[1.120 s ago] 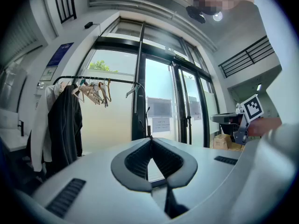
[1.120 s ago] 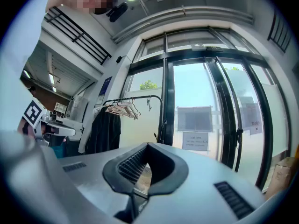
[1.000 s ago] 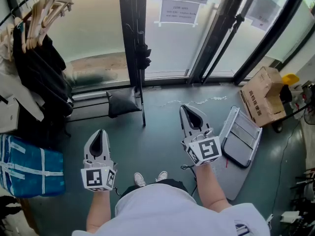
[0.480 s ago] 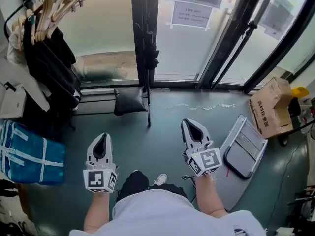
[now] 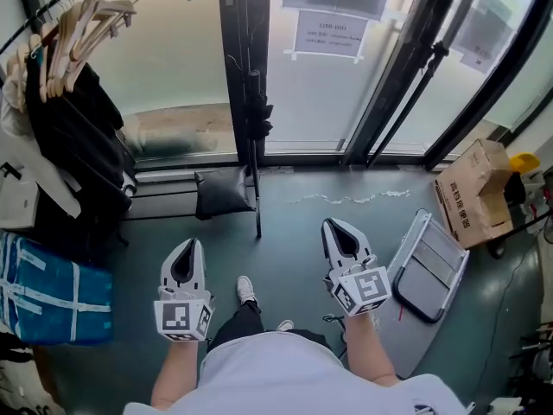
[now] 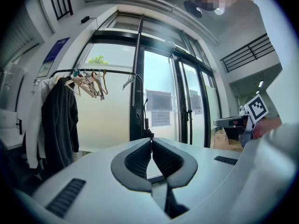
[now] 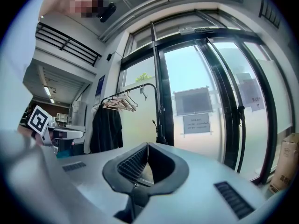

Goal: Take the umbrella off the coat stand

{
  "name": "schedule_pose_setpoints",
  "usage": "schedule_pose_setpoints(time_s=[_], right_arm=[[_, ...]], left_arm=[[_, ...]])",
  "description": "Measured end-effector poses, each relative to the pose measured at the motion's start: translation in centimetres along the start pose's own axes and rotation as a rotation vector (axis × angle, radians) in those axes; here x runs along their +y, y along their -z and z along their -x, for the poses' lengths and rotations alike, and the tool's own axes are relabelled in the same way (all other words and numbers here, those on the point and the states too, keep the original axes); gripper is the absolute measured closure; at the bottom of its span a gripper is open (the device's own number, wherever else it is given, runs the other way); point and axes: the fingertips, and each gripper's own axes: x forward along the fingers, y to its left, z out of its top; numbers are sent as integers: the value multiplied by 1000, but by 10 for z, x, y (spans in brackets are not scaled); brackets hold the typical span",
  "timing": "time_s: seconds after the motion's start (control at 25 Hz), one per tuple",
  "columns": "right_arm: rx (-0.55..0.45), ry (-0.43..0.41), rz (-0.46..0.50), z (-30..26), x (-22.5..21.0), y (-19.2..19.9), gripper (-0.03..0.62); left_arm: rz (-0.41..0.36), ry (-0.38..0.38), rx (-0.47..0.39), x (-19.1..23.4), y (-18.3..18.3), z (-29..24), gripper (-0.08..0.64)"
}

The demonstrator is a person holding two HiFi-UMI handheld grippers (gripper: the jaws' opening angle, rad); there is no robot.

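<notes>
The head view looks steeply down from above the person's shoulders onto the dark green floor [image 5: 285, 223], facing the black-framed glass doors [image 5: 235, 76]. The left gripper [image 5: 193, 244] and right gripper [image 5: 331, 225] sit close below it, low in the frame.

The left gripper view rides on its gripper and looks about level along the grey ribbed fingers [image 6: 140, 160], which fill the near foreground, toward the same doors. The right gripper view does likewise from further right.

All three views share the white paper notice [image 5: 327, 35] on the glass and the black clothes rail with wooden hangers [image 5: 86, 15]. Each gripper view catches the other gripper's marker cube at its edge.
</notes>
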Motion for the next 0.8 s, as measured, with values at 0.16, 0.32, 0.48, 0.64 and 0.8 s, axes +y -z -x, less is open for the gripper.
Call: schedule_pose_setpoints(time_s=[0.16,0.32,0.48,0.64,0.8], right_arm=[[-6,36,18,-43,-21,-13,572],[-26,48,31,-94,-27,-30,572],[-14,44,47,-138,-21,-35,572],[17,52,54,-163,-20,-31,572],[23,65,49,-179,-32,-28,572]], left_arm=[[-11,29,-29,22,-15,-48,531],[-16,47,-48,53,-29,-93,531],[-17,82,-68,80,-41,-129,531],[2,103,-71,95,-43,-148,531],[22,128,-69,94,-42,-168,531]])
